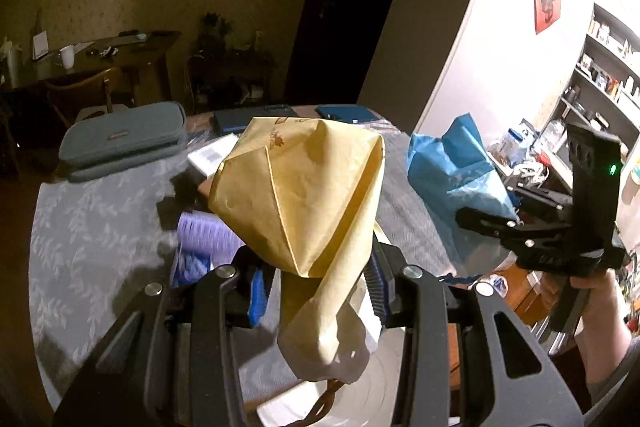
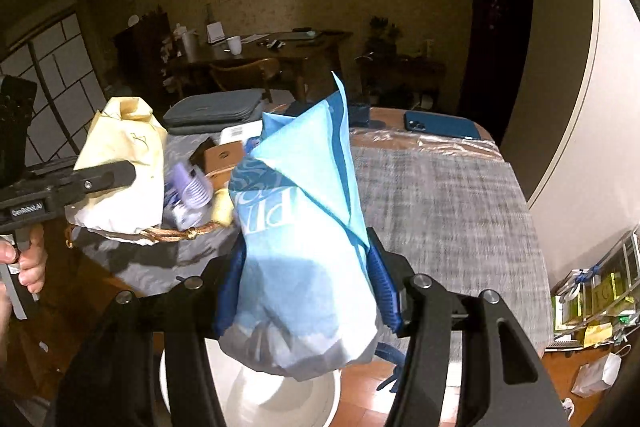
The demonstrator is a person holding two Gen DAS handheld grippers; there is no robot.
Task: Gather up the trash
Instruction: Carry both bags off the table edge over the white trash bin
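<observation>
Trash in both grips: left hand-held gripper (image 1: pixel 316 287) clamps the yellow paper bag (image 1: pixel 304 195), right hand-held gripper (image 2: pixel 308 287) pinches the blue plastic bag (image 2: pixel 304 227) at three o'clock — crumpled, slippery folds could slide free above the tabletop (image 2: pixel 440 207).

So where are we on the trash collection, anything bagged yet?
Picked up: the left gripper is clamped on a crumpled yellow paper bag, and the right gripper on a crumpled light blue paper bag. Both are in the air over a white round bin, neither dropped. Left: a purple ribbed item and a brown card piece remain on the grey tablecloth.
</observation>
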